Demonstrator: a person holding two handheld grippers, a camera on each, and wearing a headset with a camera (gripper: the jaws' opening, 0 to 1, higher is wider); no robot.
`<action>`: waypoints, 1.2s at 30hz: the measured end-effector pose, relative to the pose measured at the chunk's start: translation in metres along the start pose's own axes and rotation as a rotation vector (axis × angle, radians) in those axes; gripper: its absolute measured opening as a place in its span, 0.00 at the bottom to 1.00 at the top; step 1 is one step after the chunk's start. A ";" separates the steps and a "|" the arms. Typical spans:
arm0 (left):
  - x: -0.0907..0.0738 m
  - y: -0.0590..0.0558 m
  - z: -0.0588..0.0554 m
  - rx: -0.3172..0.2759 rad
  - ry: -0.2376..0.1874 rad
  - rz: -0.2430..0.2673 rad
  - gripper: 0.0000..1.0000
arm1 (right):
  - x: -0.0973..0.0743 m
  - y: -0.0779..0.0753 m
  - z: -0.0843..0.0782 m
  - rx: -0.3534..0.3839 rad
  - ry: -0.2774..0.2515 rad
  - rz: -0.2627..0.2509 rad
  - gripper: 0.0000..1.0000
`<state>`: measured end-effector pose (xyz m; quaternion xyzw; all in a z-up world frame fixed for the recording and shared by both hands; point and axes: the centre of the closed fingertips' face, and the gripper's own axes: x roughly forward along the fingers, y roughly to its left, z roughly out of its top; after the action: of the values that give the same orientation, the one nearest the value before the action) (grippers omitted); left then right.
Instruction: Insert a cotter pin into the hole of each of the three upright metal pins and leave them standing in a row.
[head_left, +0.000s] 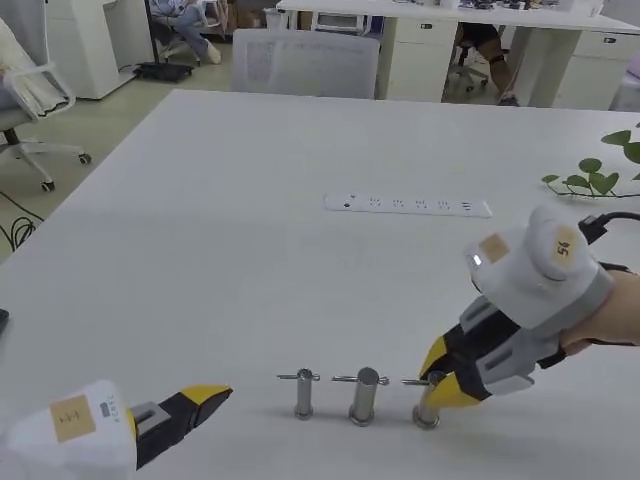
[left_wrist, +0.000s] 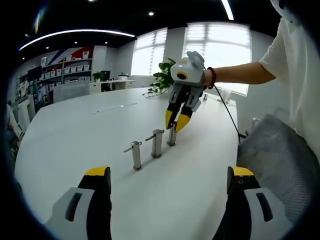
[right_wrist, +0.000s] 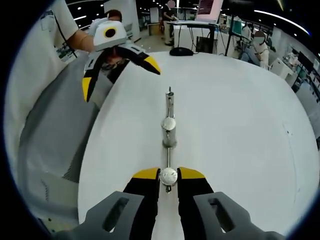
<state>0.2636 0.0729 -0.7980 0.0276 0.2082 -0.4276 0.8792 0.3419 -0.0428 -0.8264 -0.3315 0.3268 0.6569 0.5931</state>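
In the head view, three metal pins stand upright in a row on the white table (head_left: 200, 250). The left pin (head_left: 304, 394) is just beside the middle pin (head_left: 365, 396) on one side, and the right pin (head_left: 426, 412) is just beside it on the other. A cotter pin (head_left: 349, 379) runs crosswise through the head of the middle pin, and the pins on either side carry one too. The right gripper (head_left: 440, 381) comes down from the right of the middle pin, its yellow tips at the head of the right pin. The left gripper (head_left: 203, 399) hangs well to the left of the middle pin. A power strip (head_left: 407, 205) lies far beyond the middle pin.

In the left gripper view, the left gripper (left_wrist: 169, 173) holds nothing, and its jaws are spread wide short of the row. The left pin (left_wrist: 136, 156) is nearer than the middle pin (left_wrist: 157, 143). The right pin (left_wrist: 171, 136) stands behind it, under the tips of the right gripper (left_wrist: 175, 121).

In the right gripper view, the right gripper (right_wrist: 168, 175) is clamped on the head of the right pin (right_wrist: 168, 176), one jaw on each side. The middle pin (right_wrist: 168, 131) is next in line, with the left pin (right_wrist: 169, 100) beyond it. The left gripper (right_wrist: 120, 75) is off to the left of the middle pin, jaws apart.
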 end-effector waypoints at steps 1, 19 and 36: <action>0.000 0.000 0.000 0.003 0.001 0.001 0.97 | 0.000 -0.001 0.000 0.003 -0.002 0.000 0.14; 0.001 0.000 -0.002 0.013 0.014 0.000 0.97 | 0.003 0.003 0.005 0.020 -0.039 0.021 0.15; 0.001 0.005 0.002 0.012 0.007 0.014 0.99 | 0.004 0.004 0.009 0.166 -0.088 -0.016 0.26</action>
<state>0.2682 0.0747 -0.7967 0.0358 0.2084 -0.4225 0.8813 0.3375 -0.0335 -0.8250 -0.2547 0.3513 0.6365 0.6376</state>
